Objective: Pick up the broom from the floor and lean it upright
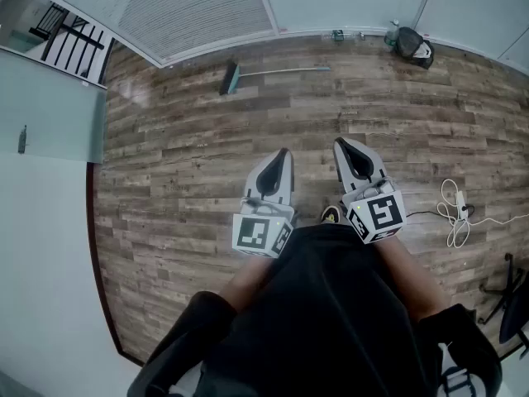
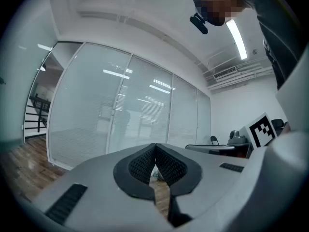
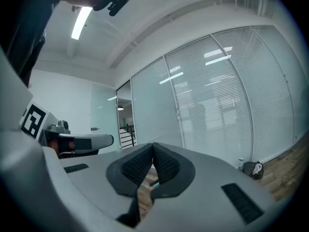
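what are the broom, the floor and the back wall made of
Broom: thin pale handle, probably metal or plastic; teal-edged head, likely plastic; too small to be sure.
Floor: matt wood-look planks with grey-brown grain; wood or laminate.
Wall: glass panels with slatted blinds behind and light reflections.

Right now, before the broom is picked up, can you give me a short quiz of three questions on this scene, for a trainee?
1. True or false: the broom lies flat on the floor, close to the glass wall.
2. The left gripper is: A) open; B) shut on the broom; C) shut, with nothing in it.
3. Fill the gap: in the head view, the white cable lies on the person's ___ side.
Key: 1 true; 2 C; 3 right.
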`<state>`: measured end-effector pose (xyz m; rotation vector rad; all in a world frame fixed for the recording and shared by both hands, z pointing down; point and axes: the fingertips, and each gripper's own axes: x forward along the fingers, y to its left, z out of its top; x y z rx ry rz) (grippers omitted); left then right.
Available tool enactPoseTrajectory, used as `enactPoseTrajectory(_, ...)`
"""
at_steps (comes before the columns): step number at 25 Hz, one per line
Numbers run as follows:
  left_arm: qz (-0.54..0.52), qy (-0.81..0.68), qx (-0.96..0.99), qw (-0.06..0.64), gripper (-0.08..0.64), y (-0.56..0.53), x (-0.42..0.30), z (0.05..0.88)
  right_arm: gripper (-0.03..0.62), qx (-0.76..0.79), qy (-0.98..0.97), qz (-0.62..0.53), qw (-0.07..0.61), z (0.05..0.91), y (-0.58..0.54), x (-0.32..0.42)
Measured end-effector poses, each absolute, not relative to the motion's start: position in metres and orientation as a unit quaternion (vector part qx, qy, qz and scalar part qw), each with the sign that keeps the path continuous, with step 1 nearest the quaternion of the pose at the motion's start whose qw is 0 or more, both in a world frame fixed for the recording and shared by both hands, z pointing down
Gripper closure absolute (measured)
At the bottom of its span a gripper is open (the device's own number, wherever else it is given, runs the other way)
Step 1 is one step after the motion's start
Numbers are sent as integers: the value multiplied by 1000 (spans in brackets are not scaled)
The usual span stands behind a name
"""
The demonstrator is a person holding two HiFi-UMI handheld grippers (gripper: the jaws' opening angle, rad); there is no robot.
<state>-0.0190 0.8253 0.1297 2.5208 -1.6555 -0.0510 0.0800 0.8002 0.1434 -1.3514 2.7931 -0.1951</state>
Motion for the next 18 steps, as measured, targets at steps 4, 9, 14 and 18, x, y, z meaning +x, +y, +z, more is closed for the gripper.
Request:
enactPoseTrajectory(4,-14,-543,837,62,537,830,-11,130,574,-433,899,-64,18,139,805,86)
enactPoseTrajectory(9,-12,-548,834,63,537,832,-6,126,574,-434,898,-70,24,140,809,96)
enactPoseTrajectory(14,-9,-551,832,62,537,840,-5,125,572,-427,899,-89,50,142,815,97)
enactPoseTrajectory(18,1,-548,834,64,537,843,-5,129,573,-427,898,-93,54,142,817,97)
